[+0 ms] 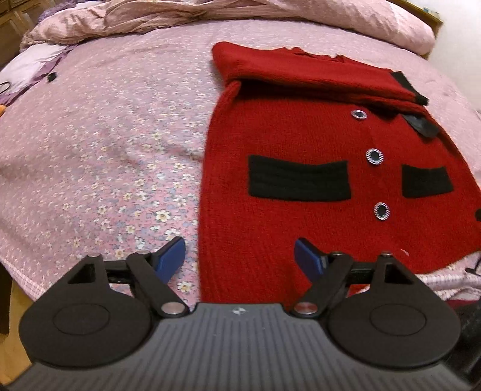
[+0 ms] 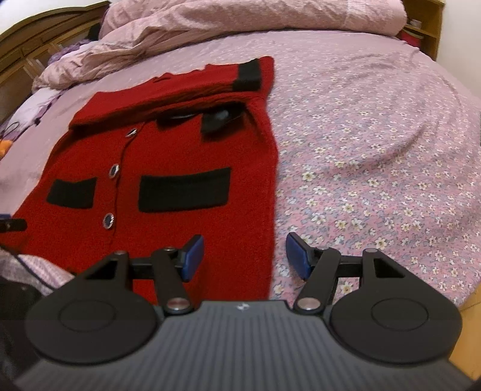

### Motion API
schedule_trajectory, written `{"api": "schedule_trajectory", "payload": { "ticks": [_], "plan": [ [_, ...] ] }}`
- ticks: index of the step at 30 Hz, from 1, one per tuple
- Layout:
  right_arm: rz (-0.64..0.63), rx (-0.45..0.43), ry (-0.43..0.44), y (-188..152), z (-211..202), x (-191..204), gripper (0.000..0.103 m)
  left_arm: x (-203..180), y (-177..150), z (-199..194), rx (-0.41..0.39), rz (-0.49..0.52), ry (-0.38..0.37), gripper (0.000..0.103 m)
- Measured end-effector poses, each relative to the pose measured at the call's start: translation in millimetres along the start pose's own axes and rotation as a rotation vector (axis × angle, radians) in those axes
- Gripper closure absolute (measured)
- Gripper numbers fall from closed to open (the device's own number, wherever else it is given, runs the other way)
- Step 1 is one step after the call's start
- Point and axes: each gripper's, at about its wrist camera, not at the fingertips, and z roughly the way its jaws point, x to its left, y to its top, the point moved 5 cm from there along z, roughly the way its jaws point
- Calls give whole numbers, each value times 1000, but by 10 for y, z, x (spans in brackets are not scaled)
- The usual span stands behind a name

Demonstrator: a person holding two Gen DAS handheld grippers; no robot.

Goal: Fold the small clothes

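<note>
A small red knitted cardigan [image 1: 294, 138] with black pocket patches and round buttons lies flat on the bed, its sleeves folded across the top. It also shows in the right wrist view [image 2: 180, 144]. My left gripper [image 1: 240, 255] is open and empty, hovering over the cardigan's near left hem corner, one blue pad off the edge, one over the knit. My right gripper [image 2: 243, 255] is open and empty over the near right hem corner, straddling the cardigan's right edge.
The bed is covered by a pink floral sheet [image 1: 105, 144]. A rumpled pink duvet [image 2: 240, 21] lies along the far side. A wooden headboard [image 2: 45, 33] stands beyond it. The bed's near edge [image 1: 24, 282] drops to a wooden floor.
</note>
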Motion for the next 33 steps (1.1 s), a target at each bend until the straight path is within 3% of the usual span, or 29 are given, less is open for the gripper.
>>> {"api": "schedule_trajectory", "payload": {
  "ticks": [3, 7, 17, 33],
  "plan": [
    [8, 1, 46, -14, 0, 22, 40, -35, -11, -14, 4, 16, -42, 28],
    [80, 8, 135, -16, 35, 10, 40, -6, -20, 17, 9, 12, -44, 32],
    [90, 6, 156, -21, 76, 19, 40, -62, -27, 111, 12, 73, -14, 32],
    [66, 24, 150, -48, 81, 75, 40, -26, -135, -21, 19, 49, -53, 32]
  ]
}}
